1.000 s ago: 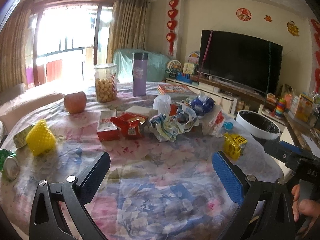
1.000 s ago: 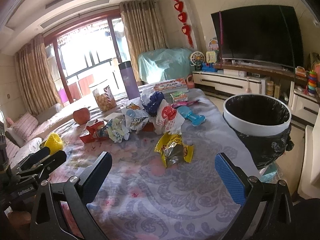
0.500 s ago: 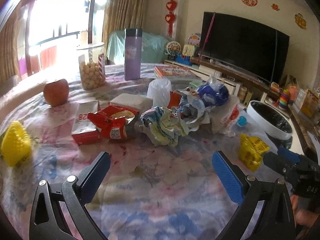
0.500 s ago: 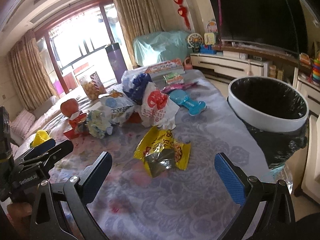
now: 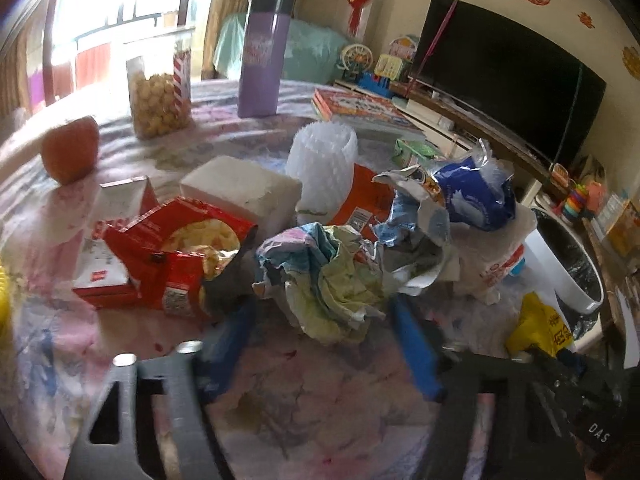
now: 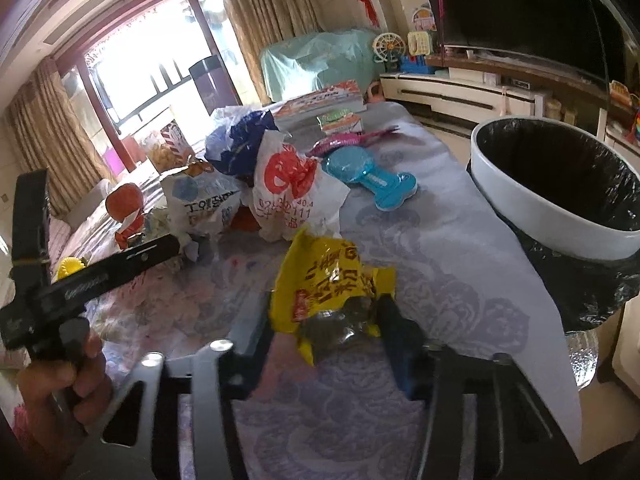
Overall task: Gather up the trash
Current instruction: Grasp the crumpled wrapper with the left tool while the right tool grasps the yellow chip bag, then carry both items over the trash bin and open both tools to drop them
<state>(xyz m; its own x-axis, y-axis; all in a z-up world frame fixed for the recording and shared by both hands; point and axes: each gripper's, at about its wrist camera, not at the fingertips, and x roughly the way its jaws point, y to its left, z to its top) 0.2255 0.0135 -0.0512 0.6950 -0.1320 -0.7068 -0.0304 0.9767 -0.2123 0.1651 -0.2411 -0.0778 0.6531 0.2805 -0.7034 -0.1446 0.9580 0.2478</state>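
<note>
A heap of trash lies on the flowered tablecloth. My left gripper (image 5: pixel 324 336) has its jaws on either side of a crumpled pastel wrapper (image 5: pixel 332 280); the frame is blurred and I cannot tell whether they grip it. A torn red snack bag (image 5: pixel 180 256) lies to its left, and a blue bag (image 5: pixel 472 196) to its right. My right gripper (image 6: pixel 326 332) has its jaws against both sides of a yellow snack wrapper (image 6: pixel 324 280). A white bin with a black liner (image 6: pixel 560 208) stands at the table's right edge.
On the table stand an apple (image 5: pixel 70 154), a snack jar (image 5: pixel 158 96), a purple flask (image 5: pixel 262 56), a white box (image 5: pixel 240 190), books (image 5: pixel 360 110), a white plastic bag with red print (image 6: pixel 292 192) and a blue fan toy (image 6: pixel 372 178). A TV (image 5: pixel 504 76) is behind.
Both grippers have moved forward and their jaws have closed in: the left around the crumpled pastel wrapper, the right around the yellow snack wrapper.
</note>
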